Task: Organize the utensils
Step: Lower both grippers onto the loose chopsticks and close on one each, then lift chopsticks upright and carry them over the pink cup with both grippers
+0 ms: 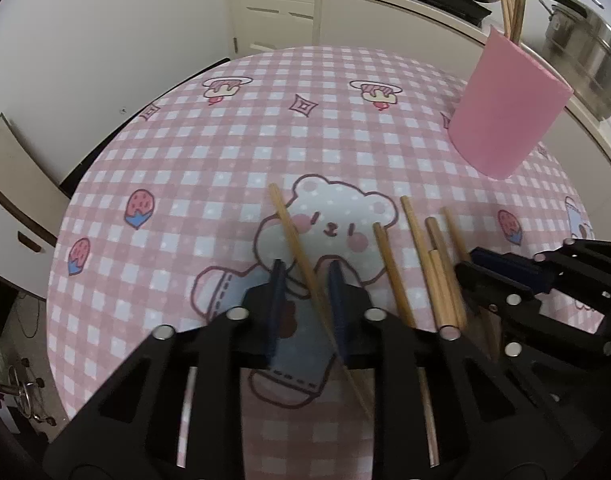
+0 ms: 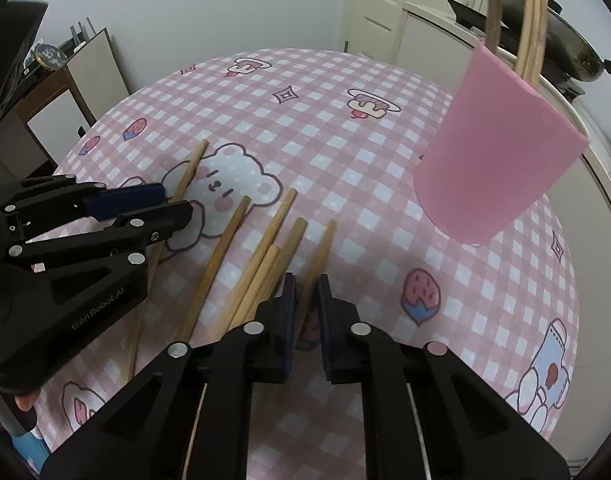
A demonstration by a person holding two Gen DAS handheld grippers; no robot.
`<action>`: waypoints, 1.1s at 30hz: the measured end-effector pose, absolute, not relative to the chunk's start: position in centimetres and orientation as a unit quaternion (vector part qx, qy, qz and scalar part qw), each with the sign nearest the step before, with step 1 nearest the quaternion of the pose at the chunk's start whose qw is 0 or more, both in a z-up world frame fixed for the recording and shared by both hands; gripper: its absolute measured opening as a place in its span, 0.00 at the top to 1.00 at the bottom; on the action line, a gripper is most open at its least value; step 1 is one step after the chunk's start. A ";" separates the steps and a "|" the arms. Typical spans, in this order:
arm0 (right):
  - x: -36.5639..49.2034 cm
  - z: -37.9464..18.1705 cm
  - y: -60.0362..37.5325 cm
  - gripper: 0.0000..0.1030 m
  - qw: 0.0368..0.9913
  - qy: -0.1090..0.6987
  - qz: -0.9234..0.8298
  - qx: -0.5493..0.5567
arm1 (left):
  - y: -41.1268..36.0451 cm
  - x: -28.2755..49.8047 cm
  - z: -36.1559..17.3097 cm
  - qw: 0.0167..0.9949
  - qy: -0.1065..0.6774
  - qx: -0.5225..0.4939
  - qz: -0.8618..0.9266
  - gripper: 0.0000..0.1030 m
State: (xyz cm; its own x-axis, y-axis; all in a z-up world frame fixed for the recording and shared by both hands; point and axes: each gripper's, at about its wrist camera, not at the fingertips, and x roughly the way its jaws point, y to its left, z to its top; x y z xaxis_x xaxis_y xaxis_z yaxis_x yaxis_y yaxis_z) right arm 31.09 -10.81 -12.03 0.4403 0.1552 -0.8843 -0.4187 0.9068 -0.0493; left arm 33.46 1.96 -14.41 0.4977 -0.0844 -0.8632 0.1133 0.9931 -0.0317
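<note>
A pink checked tablecloth (image 1: 225,140) printed with bears and strawberries carries a scatter of wooden chopsticks, with two hand-held grippers poised over them.

The left wrist view shows the left gripper (image 1: 307,280) with its jaws standing apart. The leftmost chopstick (image 1: 301,256) slants between the pads on the cloth, and they do not press on it. At the frame's right edge the right gripper (image 1: 467,262) appears side-on. A steel pot (image 1: 585,52) on the counter behind is seen only here.

The right wrist view gives what that one lacks. It looks straight down the right gripper (image 2: 307,304), whose jaws are narrowed to a stick's width and clamp the rightmost chopstick (image 2: 323,248), which lies on the cloth. The other loose chopsticks (image 2: 265,256) fan out just beside it, between the two grippers. A fingertip (image 2: 23,402) shows at the lower left, under the left gripper's body.

In both views a pink cup (image 2: 501,152) stands near the table's far right edge, well apart from the loose sticks. It holds a few stored chopsticks (image 2: 533,20) standing on end, their tops running out of frame.
</note>
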 end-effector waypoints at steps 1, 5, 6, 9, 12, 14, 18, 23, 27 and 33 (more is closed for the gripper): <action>31.1 -12.0 -10.8 0.95 0.838 0.500 0.172 -0.131 | 2.1 33.5 -14.4 0.865 0.498 0.006 -0.061 0.89; 30.9 -11.8 -11.1 0.95 0.840 0.498 0.176 -0.124 | 2.4 33.3 -14.2 0.863 0.500 -0.020 -0.075 0.91; 30.9 -11.6 -11.3 0.95 0.841 0.496 0.179 -0.119 | 2.5 33.2 -14.2 0.862 0.500 -0.023 -0.077 0.92; 30.5 -11.0 -11.7 0.95 0.845 0.491 0.184 -0.108 | 2.5 32.6 -13.5 0.866 0.492 -0.030 -0.084 0.93; 30.1 -9.8 -12.1 0.95 0.852 0.480 0.188 -0.098 | 2.4 31.9 -12.3 0.871 0.482 -0.033 -0.090 0.93; 29.9 -8.8 -12.4 0.95 0.855 0.472 0.194 -0.089 | 2.3 31.5 -11.1 0.875 0.473 -0.038 -0.096 0.94; 29.0 -5.9 -13.3 0.95 0.869 0.445 0.202 -0.077 | 2.0 30.1 -8.2 0.888 0.445 -0.039 -0.107 0.94; 27.3 -2.2 -14.7 0.95 0.887 0.404 0.213 -0.060 | 1.4 28.2 -3.8 0.909 0.399 -0.032 -0.118 0.94; 26.2 0.3 -15.6 0.96 0.900 0.373 0.220 -0.051 | 0.3 26.6 -0.5 0.922 0.362 -0.029 -0.136 0.94; 25.0 4.2 -17.2 0.96 0.920 0.323 0.218 -0.039 | -1.3 25.2 2.9 0.934 0.317 -0.031 -0.159 0.94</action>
